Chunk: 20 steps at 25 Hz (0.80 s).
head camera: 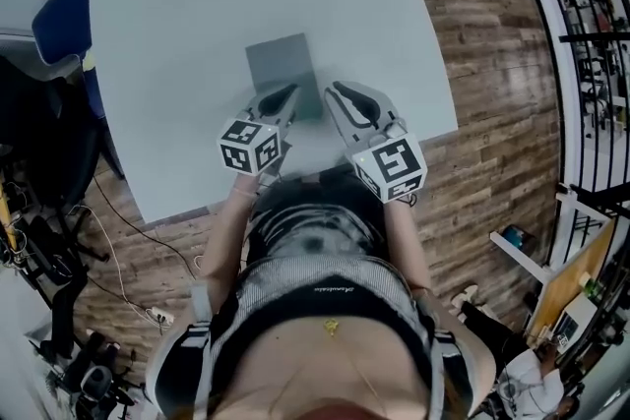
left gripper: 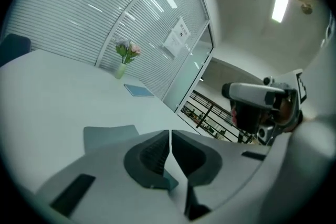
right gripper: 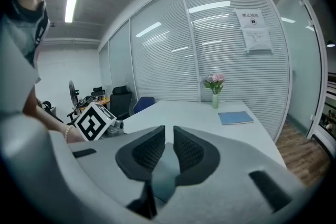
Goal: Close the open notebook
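The grey notebook (head camera: 281, 64) lies flat on the table (head camera: 177, 34), close to the table's near edge and about at the middle of it. The left gripper (head camera: 287, 93) hangs over the near part of the table with its jaws pressed together, only a thin slit between them, and I see nothing pinched there. The right gripper (head camera: 335, 90) hangs over the same part of the table, its jaws a little spread and holding nothing.
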Tool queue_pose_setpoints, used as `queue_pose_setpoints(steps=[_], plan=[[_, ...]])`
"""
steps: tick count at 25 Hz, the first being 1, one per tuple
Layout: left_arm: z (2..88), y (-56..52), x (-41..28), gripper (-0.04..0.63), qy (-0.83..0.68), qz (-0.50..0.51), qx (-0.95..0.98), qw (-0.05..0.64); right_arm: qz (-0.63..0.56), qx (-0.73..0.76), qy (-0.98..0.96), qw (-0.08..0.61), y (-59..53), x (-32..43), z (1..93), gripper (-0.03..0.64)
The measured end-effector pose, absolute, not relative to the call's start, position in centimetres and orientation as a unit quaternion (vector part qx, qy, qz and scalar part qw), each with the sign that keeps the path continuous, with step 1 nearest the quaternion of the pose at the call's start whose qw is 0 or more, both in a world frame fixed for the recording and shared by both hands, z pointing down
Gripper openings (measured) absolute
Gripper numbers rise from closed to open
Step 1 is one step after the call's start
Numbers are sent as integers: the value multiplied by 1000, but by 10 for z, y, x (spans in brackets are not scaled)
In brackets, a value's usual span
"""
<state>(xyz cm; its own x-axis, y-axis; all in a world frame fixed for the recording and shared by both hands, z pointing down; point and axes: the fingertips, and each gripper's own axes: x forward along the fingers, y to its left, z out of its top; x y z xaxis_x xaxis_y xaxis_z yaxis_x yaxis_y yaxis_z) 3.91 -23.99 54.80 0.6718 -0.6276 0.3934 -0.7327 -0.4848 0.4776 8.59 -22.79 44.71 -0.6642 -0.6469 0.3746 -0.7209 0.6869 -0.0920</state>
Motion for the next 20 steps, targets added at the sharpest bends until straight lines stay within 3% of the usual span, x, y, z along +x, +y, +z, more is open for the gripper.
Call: queue_pose_setpoints(steps=[20], plan=[[400,-221,-15,9,-437,5,888,142,84,322,-940,79,-215,3,394,5]])
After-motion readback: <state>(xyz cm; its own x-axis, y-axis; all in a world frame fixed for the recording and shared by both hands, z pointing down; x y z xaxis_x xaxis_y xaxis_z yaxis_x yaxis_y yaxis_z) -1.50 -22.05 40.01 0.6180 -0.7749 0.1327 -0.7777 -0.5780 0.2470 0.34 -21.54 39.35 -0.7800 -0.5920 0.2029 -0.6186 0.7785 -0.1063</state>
